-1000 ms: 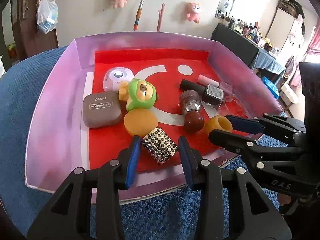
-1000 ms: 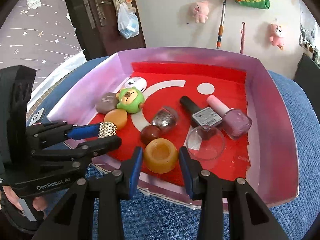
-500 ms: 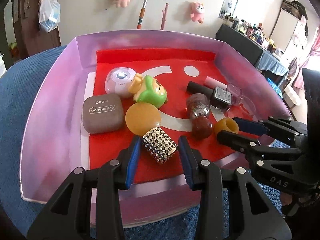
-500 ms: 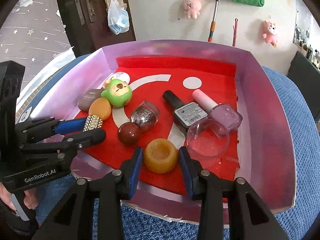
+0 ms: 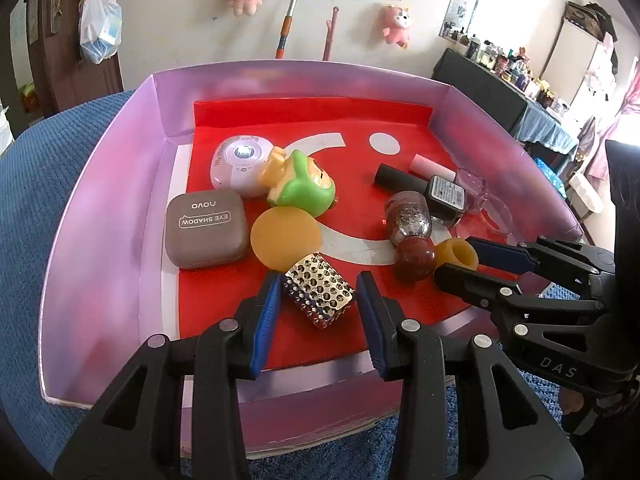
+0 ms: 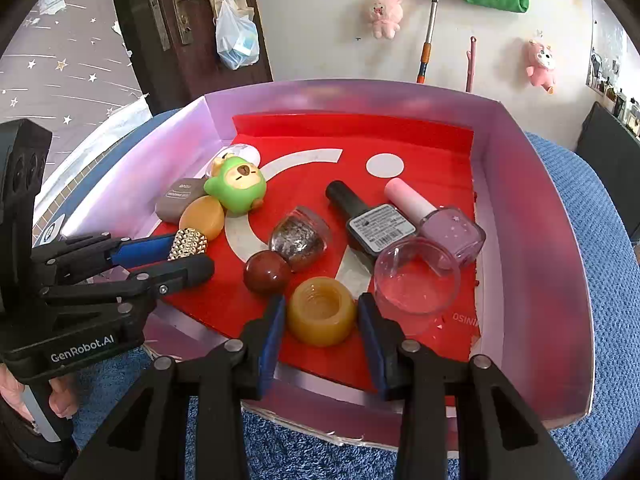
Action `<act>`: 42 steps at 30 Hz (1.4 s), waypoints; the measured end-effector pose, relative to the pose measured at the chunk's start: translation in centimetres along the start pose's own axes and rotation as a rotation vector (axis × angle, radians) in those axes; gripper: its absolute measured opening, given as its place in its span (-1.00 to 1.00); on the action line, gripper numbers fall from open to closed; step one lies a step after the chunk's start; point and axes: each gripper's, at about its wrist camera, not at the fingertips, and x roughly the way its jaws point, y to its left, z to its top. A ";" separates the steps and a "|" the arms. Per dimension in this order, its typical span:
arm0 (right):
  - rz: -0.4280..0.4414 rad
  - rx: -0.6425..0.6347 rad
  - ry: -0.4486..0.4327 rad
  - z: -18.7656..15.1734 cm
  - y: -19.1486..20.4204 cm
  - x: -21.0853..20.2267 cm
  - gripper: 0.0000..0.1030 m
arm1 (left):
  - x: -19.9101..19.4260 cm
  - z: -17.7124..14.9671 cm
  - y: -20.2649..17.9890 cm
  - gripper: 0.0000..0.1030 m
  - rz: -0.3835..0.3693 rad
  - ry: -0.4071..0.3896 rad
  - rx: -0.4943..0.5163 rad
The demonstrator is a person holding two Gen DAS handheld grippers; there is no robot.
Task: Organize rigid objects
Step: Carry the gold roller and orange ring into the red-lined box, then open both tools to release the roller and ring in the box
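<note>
Hand-held gripper on the right (image 6: 320, 316) clamps a squat amber cup (image 6: 321, 311), waxy, translucent, hollow-topped, over the red tray floor (image 6: 420, 148).

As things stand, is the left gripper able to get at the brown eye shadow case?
Probably not at once: the left gripper is already closed on the studded silver piece. The eye shadow case lies just beyond on its left, uncovered, so once emptied it looks reachable.

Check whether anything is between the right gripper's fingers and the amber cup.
Nothing visible is. The amber cup sits directly between the right gripper's fingers. The brown ball and the clear dome lie close by, outside the fingers, not in the gap.
</note>
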 end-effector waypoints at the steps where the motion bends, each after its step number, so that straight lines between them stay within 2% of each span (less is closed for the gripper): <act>1: 0.000 -0.001 0.001 0.0 0.0 0.0 -0.22 | 0.0 0.0 0.0 -0.29 0.000 -0.001 0.001; 15: 0.002 0.004 -0.004 -0.2 0.0 -0.1 -0.22 | -0.3 0.0 -0.2 -0.26 0.034 -0.007 0.004; 24: 0.020 0.020 -0.031 -0.3 0.0 -1.2 -0.16 | -1.4 -0.3 -0.5 0.09 0.063 -0.042 0.008; 28: 0.030 0.028 -0.061 -0.5 0.1 -2.2 -0.01 | -2.1 -0.5 -0.7 0.17 0.065 -0.058 0.007; 32: 0.027 0.032 -0.089 -0.6 0.4 -3.2 0.02 | -2.7 -0.9 -1.1 0.33 0.073 -0.073 0.008; 34: 0.016 0.028 -0.107 -0.7 0.6 -3.7 0.14 | -3.1 -1.1 -1.3 0.34 0.073 -0.081 0.006; 39: -0.012 0.036 -0.155 -1.2 0.8 -4.9 0.18 | -3.8 -1.6 -1.7 0.43 0.098 -0.102 0.014; 42: -0.029 0.048 -0.186 -1.5 0.7 -5.7 0.30 | -4.3 -1.8 -1.7 0.48 0.112 -0.119 0.005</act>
